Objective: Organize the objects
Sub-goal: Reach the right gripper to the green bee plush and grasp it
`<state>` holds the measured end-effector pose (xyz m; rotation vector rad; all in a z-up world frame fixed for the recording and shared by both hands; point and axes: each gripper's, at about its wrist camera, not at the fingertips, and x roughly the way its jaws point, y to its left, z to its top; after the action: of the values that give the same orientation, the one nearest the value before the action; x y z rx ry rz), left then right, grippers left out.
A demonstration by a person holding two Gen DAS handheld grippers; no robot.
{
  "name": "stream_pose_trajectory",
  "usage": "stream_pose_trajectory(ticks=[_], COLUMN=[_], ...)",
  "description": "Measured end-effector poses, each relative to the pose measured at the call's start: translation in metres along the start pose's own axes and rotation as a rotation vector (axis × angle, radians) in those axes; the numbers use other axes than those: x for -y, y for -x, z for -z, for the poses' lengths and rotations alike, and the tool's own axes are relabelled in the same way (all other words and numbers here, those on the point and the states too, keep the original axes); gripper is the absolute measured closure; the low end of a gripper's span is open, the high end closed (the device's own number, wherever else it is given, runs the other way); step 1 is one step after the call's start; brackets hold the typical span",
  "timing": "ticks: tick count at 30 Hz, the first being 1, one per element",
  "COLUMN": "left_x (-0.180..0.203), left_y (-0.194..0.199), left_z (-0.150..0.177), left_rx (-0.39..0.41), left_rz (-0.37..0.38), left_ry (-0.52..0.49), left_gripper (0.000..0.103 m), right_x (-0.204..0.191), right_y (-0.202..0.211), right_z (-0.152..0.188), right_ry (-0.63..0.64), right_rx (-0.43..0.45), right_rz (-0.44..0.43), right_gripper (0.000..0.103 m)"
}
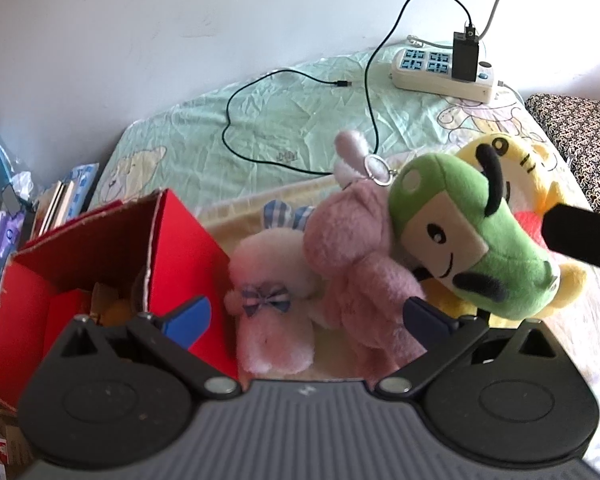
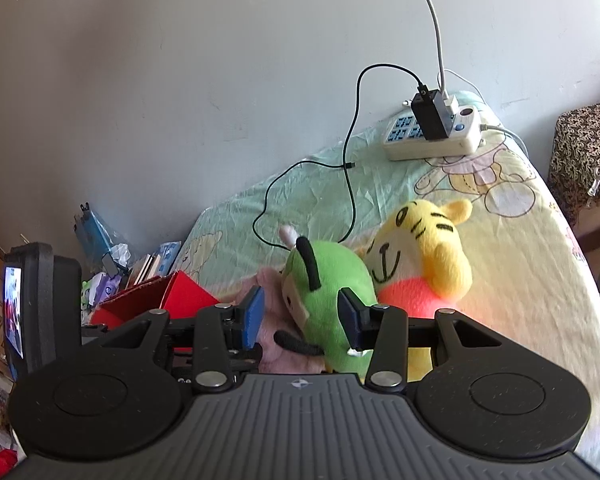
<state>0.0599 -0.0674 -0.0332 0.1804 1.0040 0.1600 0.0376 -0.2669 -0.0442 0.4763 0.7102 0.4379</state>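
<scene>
My left gripper (image 1: 306, 314) is open above a pale pink plush with a blue bow (image 1: 268, 320) and a pink plush bear (image 1: 360, 272), which lie side by side on the bed. A green plush toy (image 1: 460, 232) hangs tilted over the bear's right side. My right gripper (image 2: 302, 318) is shut on the green plush toy (image 2: 328, 292); one of its black fingers (image 1: 580, 236) enters the left wrist view from the right. Behind the green toy sits a yellow tiger plush (image 2: 424, 248). An open red box (image 1: 112, 264) stands left of the plush toys.
A white power strip (image 1: 444, 72) with a black charger and a loose black cable (image 1: 300, 76) lies on the green bedsheet (image 1: 204, 136) near the wall. Books and packets (image 1: 60, 196) are piled at the left. A patterned cushion (image 1: 580, 136) sits at the right.
</scene>
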Motion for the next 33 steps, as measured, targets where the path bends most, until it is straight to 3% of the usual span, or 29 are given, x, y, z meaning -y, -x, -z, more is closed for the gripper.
stream_pose_trajectory(ticks=[6, 12, 17, 22, 25, 27, 33], left_x=[0.004, 0.003, 0.015, 0.021, 0.026, 0.027, 0.027], left_y=[0.000, 0.012, 0.011, -0.003, -0.007, -0.007, -0.016], left_z=[-0.002, 0.000, 0.000, -0.006, -0.011, -0.012, -0.017], left_rx=[0.002, 0.059, 0.077, 0.053, 0.058, 0.058, 0.068], left_rz=[0.067, 0.292, 0.427, 0.464, 0.444, 0.432, 0.425], left_ry=[0.003, 0.007, 0.004, 0.028, 0.020, 0.015, 0.003], left_gripper=[0.001, 0.006, 0.009, 0.009, 0.007, 0.006, 0.004], right_x=[0.006, 0.018, 0.029, 0.039, 0.042, 0.042, 0.043], right_y=[-0.004, -0.010, -0.021, -0.032, -0.037, -0.041, -0.059], right_z=[-0.010, -0.014, -0.017, -0.020, -0.022, -0.023, -0.023], right_ry=[-0.009, -0.049, -0.097, -0.151, -0.153, -0.148, -0.128], right_rx=[-0.011, -0.039, -0.079, -0.104, -0.113, -0.124, -0.167], right_rz=[-0.017, -0.034, -0.066, -0.089, -0.097, -0.114, -0.110], right_gripper=[0.058, 0.058, 0.057, 0.057, 0.056, 0.049, 0.050])
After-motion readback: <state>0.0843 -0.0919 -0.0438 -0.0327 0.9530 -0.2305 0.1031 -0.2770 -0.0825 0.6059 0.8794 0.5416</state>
